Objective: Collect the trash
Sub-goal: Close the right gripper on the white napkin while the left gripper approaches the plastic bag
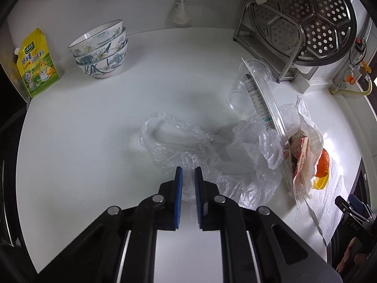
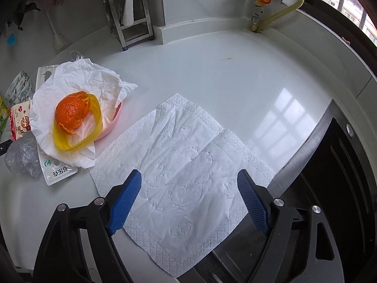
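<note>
- Left gripper (image 1: 188,173): its blue pads stand nearly together, pinching the near edge of the clear plastic bag (image 1: 202,151), a fold of film caught between them.
- Clear plastic bag: it lies crumpled on the white counter (image 1: 82,141), its long axis running across the left wrist view from a looped handle on the left to a bunched end on the right.
- Just beyond the bag's right end, a clear plastic cup (image 1: 245,87) lies on its side, its mouth towards the metal rack (image 1: 266,37) and its base towards the bag; a flat clear package (image 1: 271,108) leans over it, long axis running from the rack down towards the bag.
- Right of the bag, touching it, a heap of wrappers (image 1: 299,160), crumpled tissue (image 2: 77,89), orange peel (image 2: 71,112) and a yellow plastic ring (image 2: 77,139).
- Well beyond the bag on its left, three stacked bowls (image 1: 101,49) stand upright, with a yellow seasoning pouch (image 1: 37,63) farther left.
- Right gripper (image 2: 189,184): jaws spread wide, nothing between the pads, poised over the flat embossed paper napkin (image 2: 179,165).
- Paper napkin: it lies spread open just right of the heap, one corner pointing away from the gripper, the near-right part overhanging the dark stove edge (image 2: 306,155).
</note>
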`<state>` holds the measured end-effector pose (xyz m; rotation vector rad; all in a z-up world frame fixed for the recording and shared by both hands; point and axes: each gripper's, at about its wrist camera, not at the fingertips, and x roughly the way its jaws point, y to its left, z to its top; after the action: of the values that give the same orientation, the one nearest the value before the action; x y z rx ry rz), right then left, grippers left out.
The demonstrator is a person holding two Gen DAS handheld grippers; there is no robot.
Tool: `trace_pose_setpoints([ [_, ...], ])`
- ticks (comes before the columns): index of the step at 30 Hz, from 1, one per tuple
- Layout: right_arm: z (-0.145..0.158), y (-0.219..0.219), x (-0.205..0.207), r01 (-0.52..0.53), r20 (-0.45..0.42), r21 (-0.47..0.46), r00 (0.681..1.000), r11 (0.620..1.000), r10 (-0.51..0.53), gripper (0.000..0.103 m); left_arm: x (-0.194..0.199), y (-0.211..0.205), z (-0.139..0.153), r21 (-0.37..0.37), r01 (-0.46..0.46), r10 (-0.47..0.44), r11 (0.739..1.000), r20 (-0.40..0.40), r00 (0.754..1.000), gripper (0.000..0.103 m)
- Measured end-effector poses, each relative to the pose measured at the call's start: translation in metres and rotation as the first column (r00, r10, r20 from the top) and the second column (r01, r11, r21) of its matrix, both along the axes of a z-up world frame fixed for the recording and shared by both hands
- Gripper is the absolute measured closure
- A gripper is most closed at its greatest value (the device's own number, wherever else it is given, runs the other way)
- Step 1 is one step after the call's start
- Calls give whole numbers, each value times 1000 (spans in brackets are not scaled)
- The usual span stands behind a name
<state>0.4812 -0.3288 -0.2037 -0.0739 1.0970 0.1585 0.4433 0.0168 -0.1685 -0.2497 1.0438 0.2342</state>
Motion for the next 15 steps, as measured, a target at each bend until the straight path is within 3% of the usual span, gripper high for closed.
trace_pose_setpoints([
  [9,-19,10,18,-22,-31,-73,999,997,20,23,-12,2,21,18,34,-35,999,47,998,95],
  [15,-20,11,11,-33,-11,-13,999,999,32,26,-21,9,34,14,33,-34,999,66,997,95],
])
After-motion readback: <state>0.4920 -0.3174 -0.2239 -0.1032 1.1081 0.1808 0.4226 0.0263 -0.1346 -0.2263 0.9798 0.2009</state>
